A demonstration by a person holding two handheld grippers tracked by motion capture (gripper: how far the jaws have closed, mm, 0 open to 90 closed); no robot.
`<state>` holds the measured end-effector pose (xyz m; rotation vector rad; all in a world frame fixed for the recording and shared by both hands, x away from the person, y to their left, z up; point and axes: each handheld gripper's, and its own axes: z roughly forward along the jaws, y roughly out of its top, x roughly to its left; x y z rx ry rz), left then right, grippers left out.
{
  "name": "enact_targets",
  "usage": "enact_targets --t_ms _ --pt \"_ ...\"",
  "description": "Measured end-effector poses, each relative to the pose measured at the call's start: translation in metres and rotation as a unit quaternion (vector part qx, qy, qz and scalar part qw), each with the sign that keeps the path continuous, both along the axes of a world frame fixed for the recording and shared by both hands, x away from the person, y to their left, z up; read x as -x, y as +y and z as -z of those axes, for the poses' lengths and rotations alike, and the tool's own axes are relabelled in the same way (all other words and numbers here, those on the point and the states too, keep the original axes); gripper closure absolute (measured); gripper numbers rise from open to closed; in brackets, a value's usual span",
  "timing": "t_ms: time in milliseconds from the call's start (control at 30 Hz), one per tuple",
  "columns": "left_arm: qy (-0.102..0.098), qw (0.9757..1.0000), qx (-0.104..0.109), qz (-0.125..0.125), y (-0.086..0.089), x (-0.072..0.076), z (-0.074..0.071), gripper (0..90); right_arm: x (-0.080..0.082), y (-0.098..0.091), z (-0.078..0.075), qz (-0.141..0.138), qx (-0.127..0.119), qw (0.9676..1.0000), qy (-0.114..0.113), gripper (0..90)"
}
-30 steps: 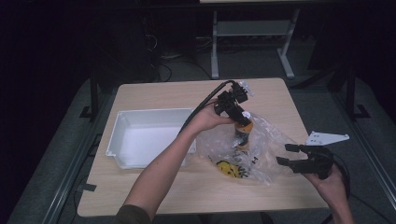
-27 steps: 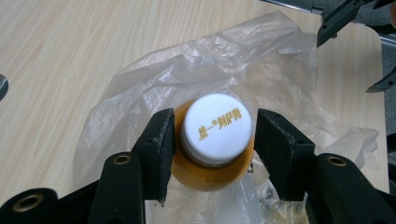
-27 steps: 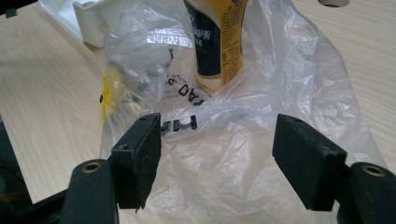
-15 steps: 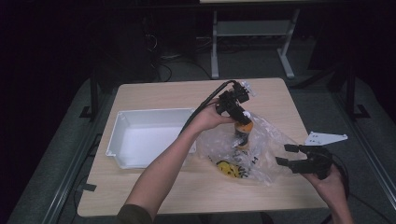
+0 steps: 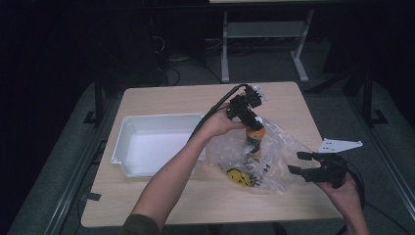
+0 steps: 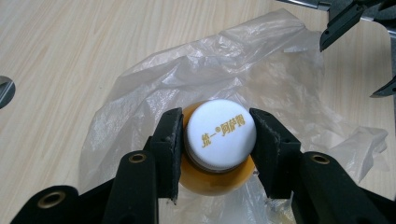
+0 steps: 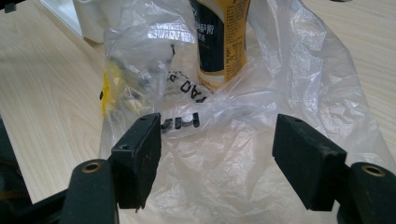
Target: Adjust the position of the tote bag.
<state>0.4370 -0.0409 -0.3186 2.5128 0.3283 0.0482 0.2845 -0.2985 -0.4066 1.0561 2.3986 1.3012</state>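
An orange drink bottle (image 5: 255,137) with a white cap (image 6: 220,133) stands upright in a crumpled clear plastic bag (image 5: 276,159) on the wooden table. My left gripper (image 5: 254,120) comes down on it from above. Its jaws have just been closing with the cap between them, and both pads (image 6: 168,140) now press on the cap's sides. My right gripper (image 5: 299,163) stands open at the bag's right front edge, its fingertips level and apart from the plastic (image 7: 243,154). The bottle (image 7: 224,42) rises behind that film.
A yellow-and-black item (image 5: 236,176) lies inside the bag at the front left. A white rectangular tray (image 5: 128,127) sits to the left, near the person's left forearm. The table's right edge runs close beside my right hand.
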Motion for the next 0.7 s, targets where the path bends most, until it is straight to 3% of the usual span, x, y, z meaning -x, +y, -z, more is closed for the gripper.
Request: enact_targets --t_ms 400,700 --pt "-0.010 0.9999 -0.004 0.007 -0.0005 0.0010 -0.0010 58.6 0.0001 0.0003 0.0006 0.000 -0.001 1.0000 0.000 32.2" --pt "-0.007 1.0000 -0.004 -0.004 -0.0022 0.0024 -0.0015 59.0 0.0002 -0.0007 0.0018 0.002 -0.001 1.0000 0.003 32.1"
